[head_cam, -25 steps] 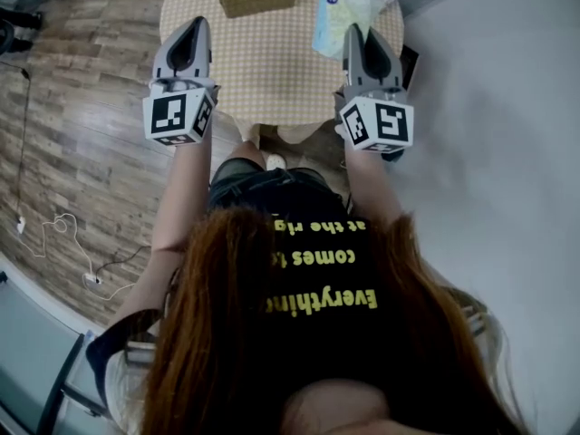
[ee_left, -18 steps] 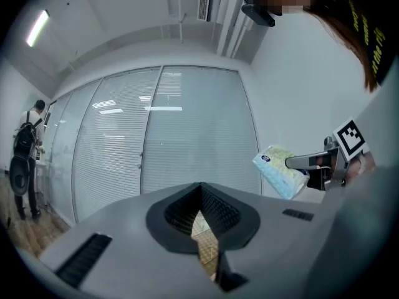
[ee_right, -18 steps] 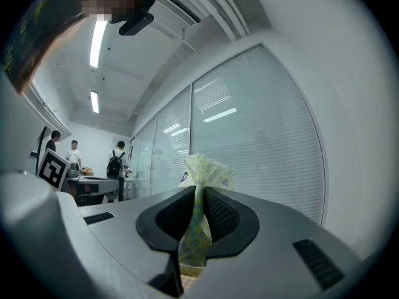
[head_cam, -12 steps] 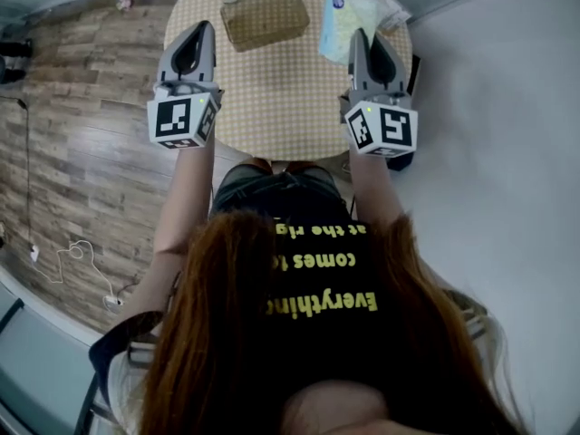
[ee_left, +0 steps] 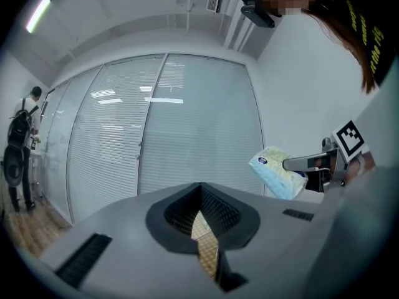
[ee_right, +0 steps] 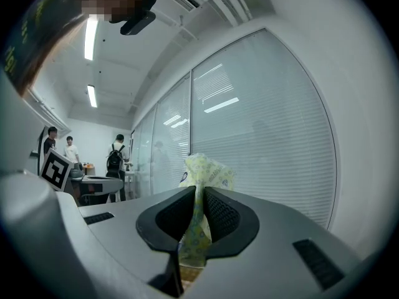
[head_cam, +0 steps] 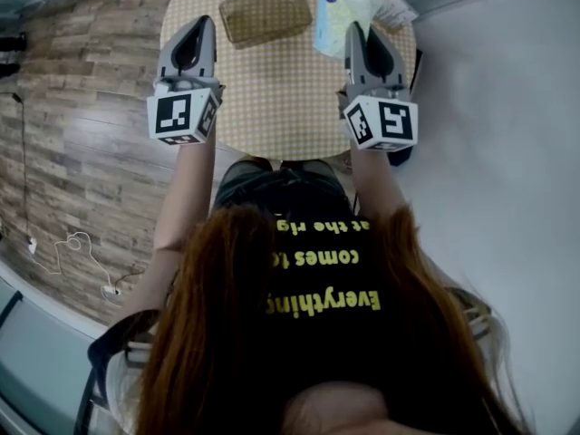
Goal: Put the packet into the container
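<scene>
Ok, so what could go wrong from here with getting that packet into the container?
The right gripper pinches only a thin edge of the packet, so it may slip or swing on the way. The woven container lies to the packet's left, and its top is hard to read in the head view; if it is covered, the packet would just land on it.

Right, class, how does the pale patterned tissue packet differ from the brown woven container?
The pale patterned tissue packet is soft and crumpled; the brown woven container is a neat flat rectangle. The packet is clamped in the right gripper; the container lies untouched on the checked round table. Both are over the table's far half.
</scene>
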A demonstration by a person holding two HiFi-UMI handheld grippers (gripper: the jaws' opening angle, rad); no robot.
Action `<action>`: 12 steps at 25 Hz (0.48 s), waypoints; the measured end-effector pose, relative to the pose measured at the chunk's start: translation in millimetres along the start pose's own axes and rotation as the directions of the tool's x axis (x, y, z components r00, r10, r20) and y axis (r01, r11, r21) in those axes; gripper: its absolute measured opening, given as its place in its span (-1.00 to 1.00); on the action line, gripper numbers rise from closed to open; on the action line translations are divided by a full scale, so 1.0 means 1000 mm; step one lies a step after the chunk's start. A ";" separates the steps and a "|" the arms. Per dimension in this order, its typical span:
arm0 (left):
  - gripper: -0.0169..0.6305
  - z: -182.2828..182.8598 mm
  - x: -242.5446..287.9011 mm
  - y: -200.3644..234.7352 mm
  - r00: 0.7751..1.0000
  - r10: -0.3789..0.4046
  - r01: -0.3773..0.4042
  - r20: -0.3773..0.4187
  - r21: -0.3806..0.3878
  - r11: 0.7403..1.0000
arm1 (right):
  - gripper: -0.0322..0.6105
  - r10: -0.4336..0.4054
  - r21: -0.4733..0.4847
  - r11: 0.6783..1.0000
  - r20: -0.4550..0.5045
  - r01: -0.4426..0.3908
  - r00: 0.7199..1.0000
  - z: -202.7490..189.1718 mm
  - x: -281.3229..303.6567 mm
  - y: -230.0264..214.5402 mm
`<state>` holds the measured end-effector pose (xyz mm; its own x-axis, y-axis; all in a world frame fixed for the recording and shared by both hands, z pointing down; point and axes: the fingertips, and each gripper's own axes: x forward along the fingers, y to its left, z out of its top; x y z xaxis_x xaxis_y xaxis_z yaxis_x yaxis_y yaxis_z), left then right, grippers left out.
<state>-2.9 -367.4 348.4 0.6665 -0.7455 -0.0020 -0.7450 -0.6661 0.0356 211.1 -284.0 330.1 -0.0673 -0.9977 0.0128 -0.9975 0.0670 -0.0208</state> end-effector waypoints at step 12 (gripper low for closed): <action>-0.95 -0.007 -0.001 0.004 0.997 0.072 -0.072 -0.009 -0.010 0.997 | -0.72 0.071 0.025 0.997 -0.185 -0.067 0.980 -0.044 0.055 -0.015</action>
<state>-6.1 -369.3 355.0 0.6116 -0.7911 0.0098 -0.7906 -0.6106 0.0452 221.8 -338.9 374.7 -0.1402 -0.9705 0.1961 -0.9899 0.1337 -0.0462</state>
